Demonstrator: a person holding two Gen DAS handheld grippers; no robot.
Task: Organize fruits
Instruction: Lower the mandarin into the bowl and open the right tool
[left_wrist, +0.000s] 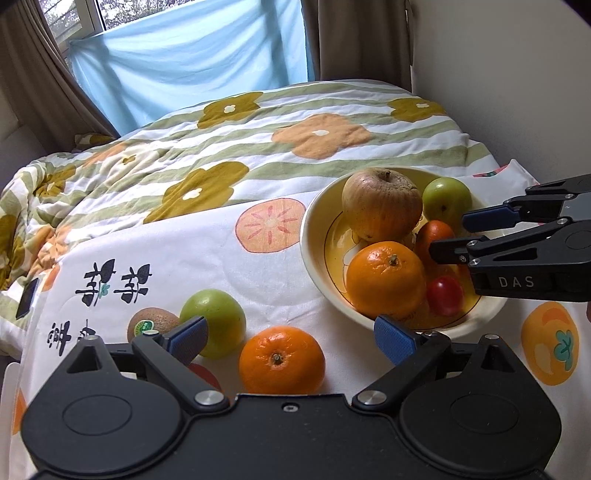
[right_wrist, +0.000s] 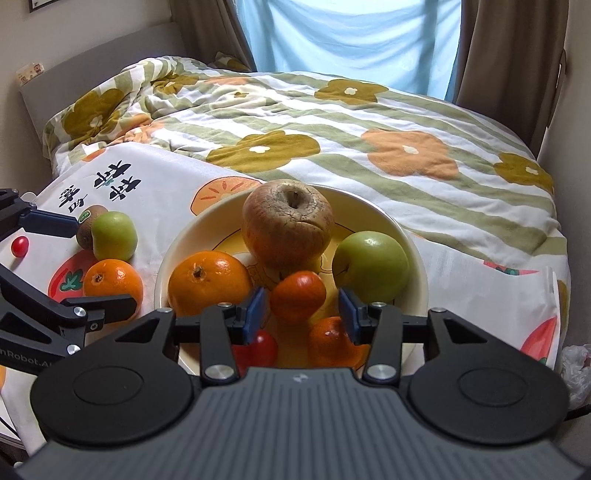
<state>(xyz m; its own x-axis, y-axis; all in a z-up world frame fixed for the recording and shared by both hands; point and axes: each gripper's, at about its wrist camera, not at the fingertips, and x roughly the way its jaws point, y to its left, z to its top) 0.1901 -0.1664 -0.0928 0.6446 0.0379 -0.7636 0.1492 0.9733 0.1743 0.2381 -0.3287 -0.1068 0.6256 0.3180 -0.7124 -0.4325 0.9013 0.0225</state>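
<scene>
On the printed cloth at the far left lie a cherry tomato (right_wrist: 19, 246), a kiwi (right_wrist: 87, 226) and a green apple (right_wrist: 113, 236) touching it, then a loose mandarin (right_wrist: 112, 284), all outside the yellow bowl (right_wrist: 413, 254). The left gripper (left_wrist: 291, 338) hangs over that group with its jaws wide apart and empty; the mandarin lies just ahead, between the two fingers and nearest them, so this hand looks better placed for it. Further right, over the bowl, the right gripper (right_wrist: 303, 314) has its jaws partly apart, a small red-orange fruit (right_wrist: 297, 297) just ahead between the pads, untouched. The bowl also holds a large orange (right_wrist: 208, 282), a wrinkled apple (right_wrist: 288, 225) and a second green apple (right_wrist: 371, 266)
</scene>
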